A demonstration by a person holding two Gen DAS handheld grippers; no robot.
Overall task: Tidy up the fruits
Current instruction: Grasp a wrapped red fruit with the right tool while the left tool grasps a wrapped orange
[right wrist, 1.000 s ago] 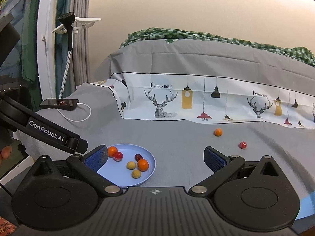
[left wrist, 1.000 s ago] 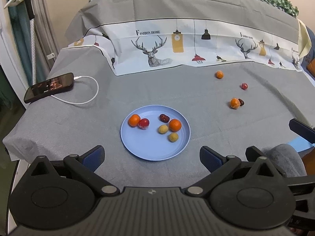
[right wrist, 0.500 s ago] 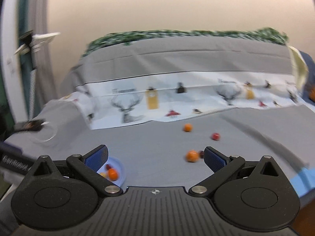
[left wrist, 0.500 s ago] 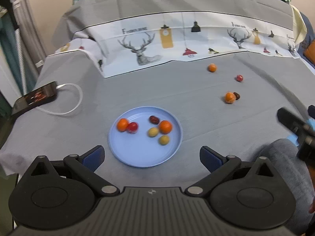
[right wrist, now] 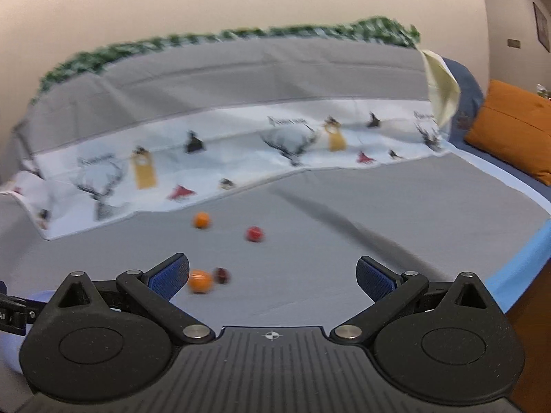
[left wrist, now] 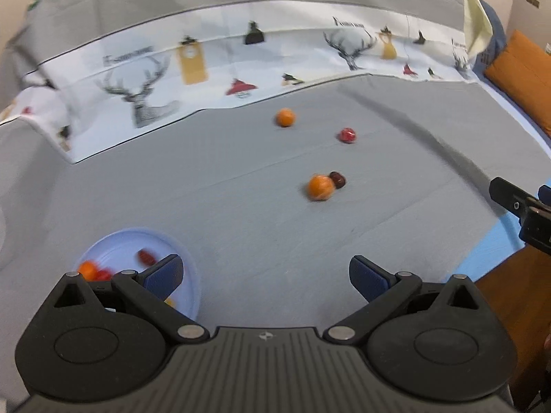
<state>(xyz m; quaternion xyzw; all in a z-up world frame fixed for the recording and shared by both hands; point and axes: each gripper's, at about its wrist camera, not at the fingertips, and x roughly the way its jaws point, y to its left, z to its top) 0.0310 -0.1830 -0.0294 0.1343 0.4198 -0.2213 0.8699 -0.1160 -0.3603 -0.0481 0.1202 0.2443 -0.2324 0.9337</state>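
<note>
Left gripper (left wrist: 266,273) is spread wide with nothing between its blue pads, hovering over the grey sheet (left wrist: 241,227). Take the big orange (left wrist: 320,187) as our marker. Far to its left and nearer the camera sits the blue plate (left wrist: 187,272), half tucked under the left finger, with fruit on it that is smeared by blur: something orange, something red, a dark piece. The big orange itself lies ahead of the gripper, slightly right of its centre line, with a dark brown fruit (left wrist: 338,179) touching its right side. Beyond the big orange sits a small orange (left wrist: 285,117), and right of that a red fruit (left wrist: 346,135). Far right of the big orange, part of the other tool pokes in at the frame edge.

Right gripper (right wrist: 272,273) is open just as wide and empty too. From its camera the big orange (right wrist: 199,281) lies just inside the left finger, the dark brown fruit (right wrist: 221,275) against it, the small orange (right wrist: 201,221) and red fruit (right wrist: 255,234) farther off. The plate is only a pale sliver at lower left. Both views are blurred.
</note>
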